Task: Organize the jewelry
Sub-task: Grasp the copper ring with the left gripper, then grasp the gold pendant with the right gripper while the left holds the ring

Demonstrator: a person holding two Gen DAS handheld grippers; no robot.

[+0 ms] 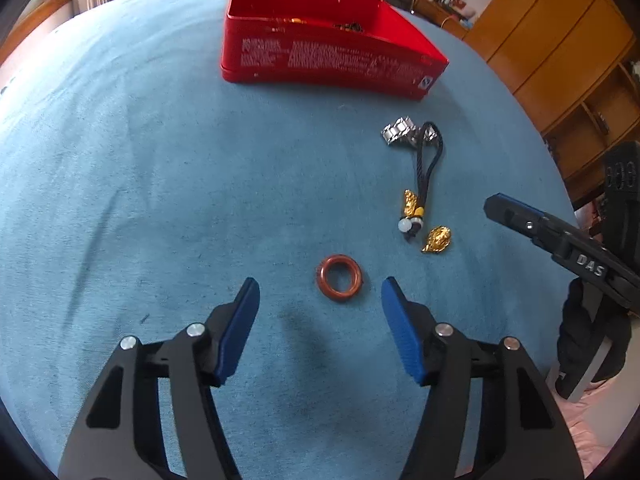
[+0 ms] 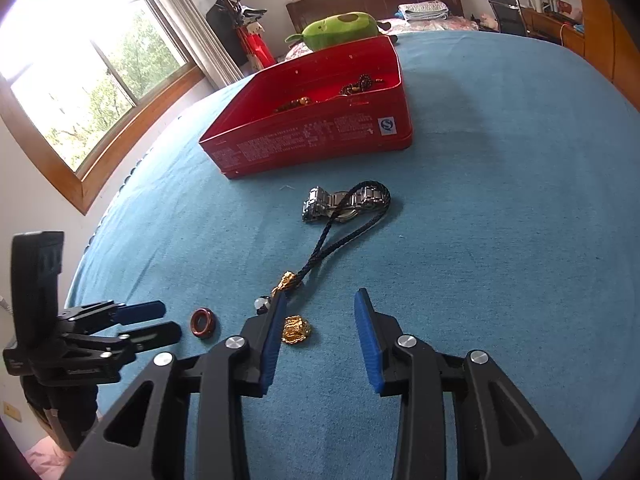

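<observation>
A red-brown ring (image 1: 340, 278) lies on the blue cloth just ahead of my open left gripper (image 1: 320, 292), between its fingertips; it also shows in the right wrist view (image 2: 204, 322). A gold charm (image 1: 437, 240) (image 2: 296, 330) lies beside my open right gripper (image 2: 320, 300), close to its left fingertip. A black cord with gold beads (image 1: 424, 172) (image 2: 340, 232) runs to a silver watch (image 1: 400, 132) (image 2: 340, 202). The red tin box (image 1: 332, 62) (image 2: 316, 136) stands beyond, holding bead bracelets (image 2: 360, 84).
The blue cloth (image 1: 160, 180) covers a bed. A green plush toy (image 2: 340, 30) lies behind the box. A window (image 2: 80, 80) is on the left, wooden cabinets (image 1: 552, 40) on the right. The right gripper shows at the right edge of the left wrist view (image 1: 560, 240).
</observation>
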